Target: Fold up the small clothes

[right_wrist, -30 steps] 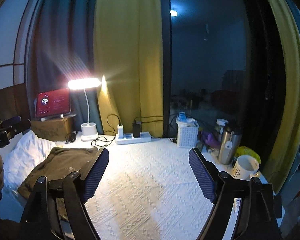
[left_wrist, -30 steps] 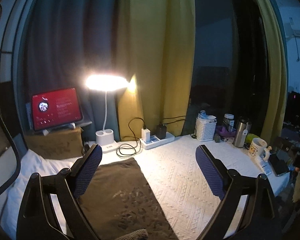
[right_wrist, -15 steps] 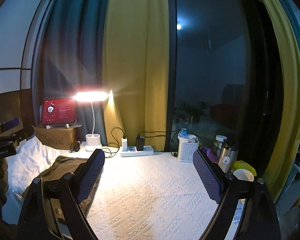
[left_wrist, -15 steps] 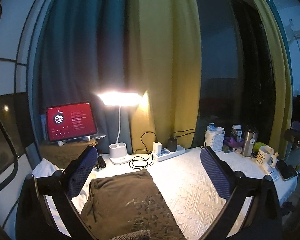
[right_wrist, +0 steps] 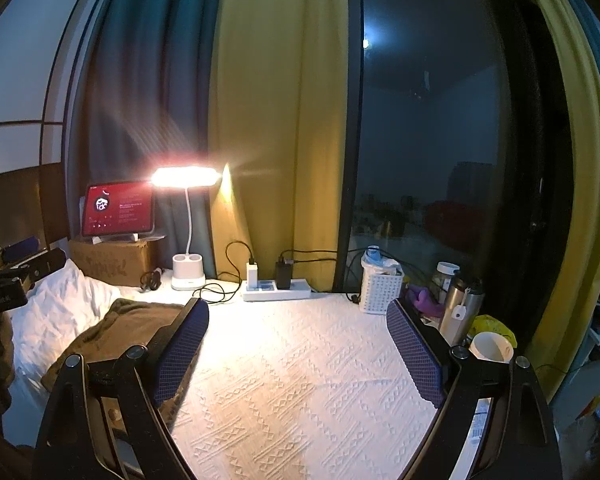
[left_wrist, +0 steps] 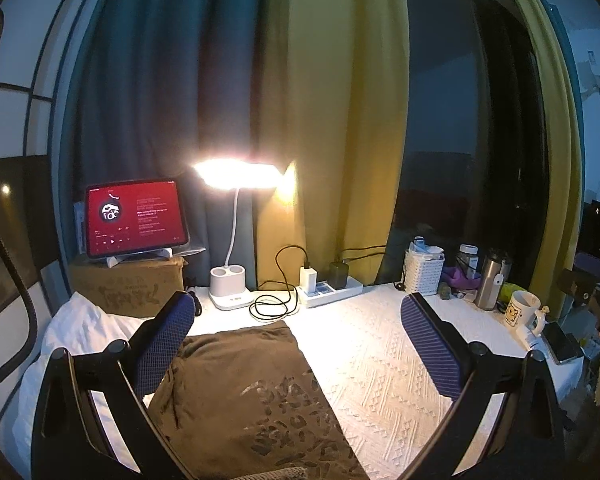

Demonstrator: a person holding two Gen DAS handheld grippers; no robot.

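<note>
A brown garment with a pale print (left_wrist: pixel 252 392) lies folded flat on the white textured cloth (left_wrist: pixel 380 360), at the left part of the table. My left gripper (left_wrist: pixel 296 344) is open and empty, held above the garment's far edge. In the right wrist view the same garment (right_wrist: pixel 112 328) lies at the left, beside a white pillow (right_wrist: pixel 56 312). My right gripper (right_wrist: pixel 298 352) is open and empty above the bare cloth (right_wrist: pixel 292 380), to the right of the garment.
At the back stand a lit desk lamp (left_wrist: pixel 236 240), a red-screened tablet (left_wrist: pixel 134 218) on a cardboard box, a power strip with chargers (left_wrist: pixel 328 286), a white basket (left_wrist: pixel 422 270), a steel flask (left_wrist: pixel 492 280) and a mug (left_wrist: pixel 522 314). Curtains and a dark window lie behind.
Both grippers have tilted up and back, so the table sits lower in both views. They stay open. The garment has not moved.
</note>
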